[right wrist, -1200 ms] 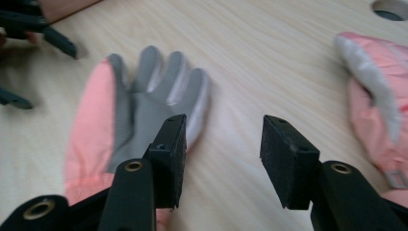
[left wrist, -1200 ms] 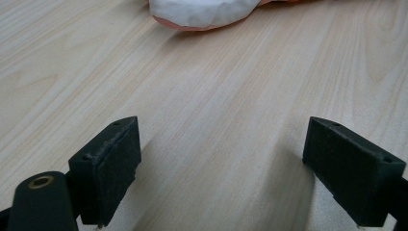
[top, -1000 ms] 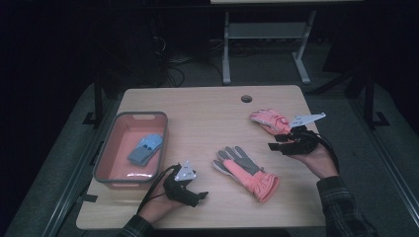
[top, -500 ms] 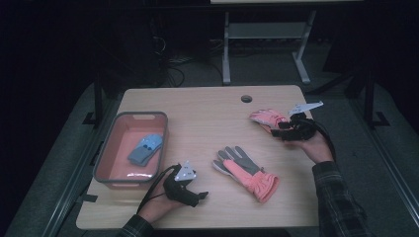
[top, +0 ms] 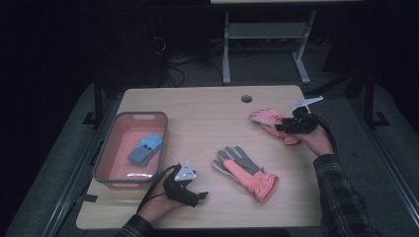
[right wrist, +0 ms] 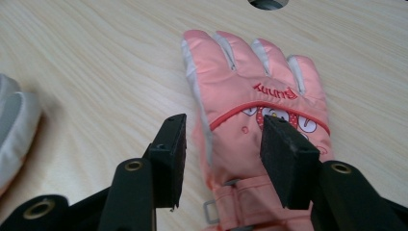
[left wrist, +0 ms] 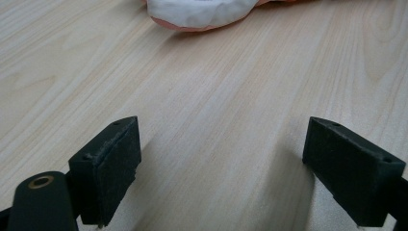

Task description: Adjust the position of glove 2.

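A pink glove (top: 263, 117) lies palm down at the far right of the table (top: 207, 123). My right gripper (top: 281, 126) hovers at its cuff end. In the right gripper view the pink glove (right wrist: 255, 91) points its fingers away, and my right gripper (right wrist: 226, 161) straddles its thumb-side edge. The jaws have just been closing and stand half open, with the pads off the fabric. A second pink and grey glove (top: 244, 170) lies near the front middle. My left gripper (top: 200, 196) rests on the table left of it. In its own view, my left gripper (left wrist: 221, 168) is open and empty.
A pink tray (top: 131, 115) at the left holds a folded blue item (top: 146, 148). A round cable hole (top: 246, 98) sits near the table's far edge. The second glove's white cuff (left wrist: 202, 12) lies just ahead of the left jaws. Bare wood stretches between the two gloves.
The right hand has carried its gripper toward the far side and a little lower, onto the cuff end of the far pink glove. The left gripper and both gloves have stayed put.
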